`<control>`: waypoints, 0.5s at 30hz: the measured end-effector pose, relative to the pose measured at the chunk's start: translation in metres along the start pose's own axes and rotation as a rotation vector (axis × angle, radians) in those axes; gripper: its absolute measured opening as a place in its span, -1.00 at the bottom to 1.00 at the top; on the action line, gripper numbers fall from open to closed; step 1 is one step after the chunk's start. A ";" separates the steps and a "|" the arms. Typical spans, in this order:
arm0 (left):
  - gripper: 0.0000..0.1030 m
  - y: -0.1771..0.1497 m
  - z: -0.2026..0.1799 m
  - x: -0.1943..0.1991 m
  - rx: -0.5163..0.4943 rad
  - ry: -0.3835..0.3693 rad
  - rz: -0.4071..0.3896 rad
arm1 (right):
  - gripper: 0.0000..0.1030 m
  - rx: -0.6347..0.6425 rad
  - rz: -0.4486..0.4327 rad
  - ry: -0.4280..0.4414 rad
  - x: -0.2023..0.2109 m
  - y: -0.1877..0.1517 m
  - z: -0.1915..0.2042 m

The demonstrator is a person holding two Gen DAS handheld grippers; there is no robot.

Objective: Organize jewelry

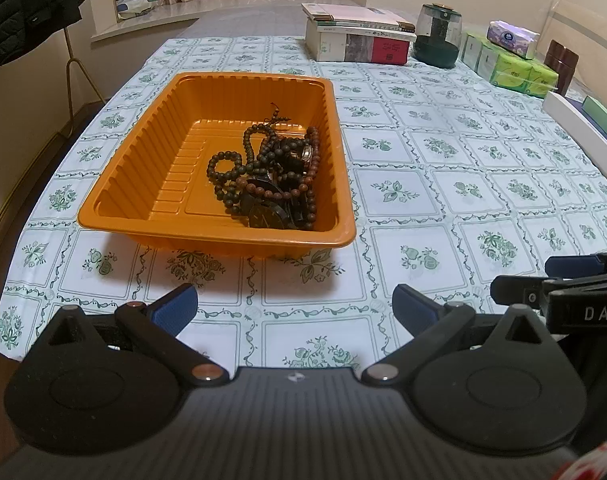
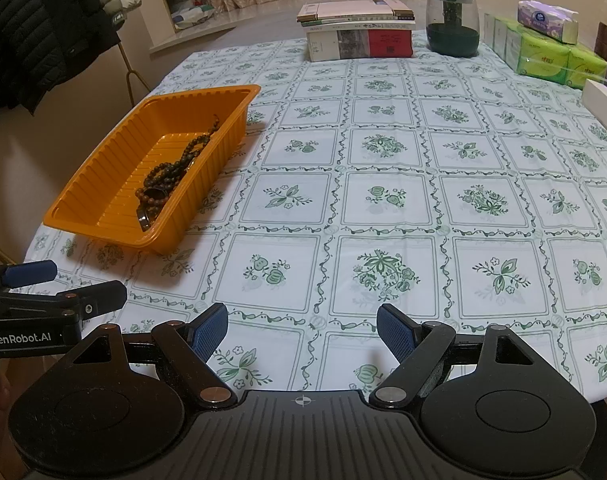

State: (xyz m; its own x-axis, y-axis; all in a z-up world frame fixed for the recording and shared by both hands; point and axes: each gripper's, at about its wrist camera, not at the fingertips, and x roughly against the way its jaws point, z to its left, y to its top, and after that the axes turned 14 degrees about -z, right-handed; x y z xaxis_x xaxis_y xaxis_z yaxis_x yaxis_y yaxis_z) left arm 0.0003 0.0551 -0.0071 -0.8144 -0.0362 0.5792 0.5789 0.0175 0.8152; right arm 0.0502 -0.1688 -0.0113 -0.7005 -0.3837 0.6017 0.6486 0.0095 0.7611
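- One orange tray [image 1: 151,168] sits at the table's left, holding a tangled heap of bead strings [image 1: 271,176] against its right wall; their number cannot be told.
- Two grippers hover over the tablecloth [image 2: 383,200]: left gripper [image 1: 294,312] and right gripper [image 2: 302,334], jaws spread, empty.
- Far right: one book stack [image 2: 359,32], one dark green jar [image 2: 452,20], tissue packs [image 2: 543,44].

One orange tray [image 1: 143,184], one book stack [image 1: 359,36], two tools [image 1: 293,308].
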 end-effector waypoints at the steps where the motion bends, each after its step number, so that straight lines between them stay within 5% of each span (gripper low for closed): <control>1: 0.99 0.001 0.000 0.000 0.000 0.000 0.001 | 0.58 0.000 0.000 0.000 0.000 0.000 0.000; 15: 0.99 0.001 -0.001 -0.004 0.004 -0.002 -0.015 | 0.58 -0.003 0.000 0.001 -0.001 0.000 0.000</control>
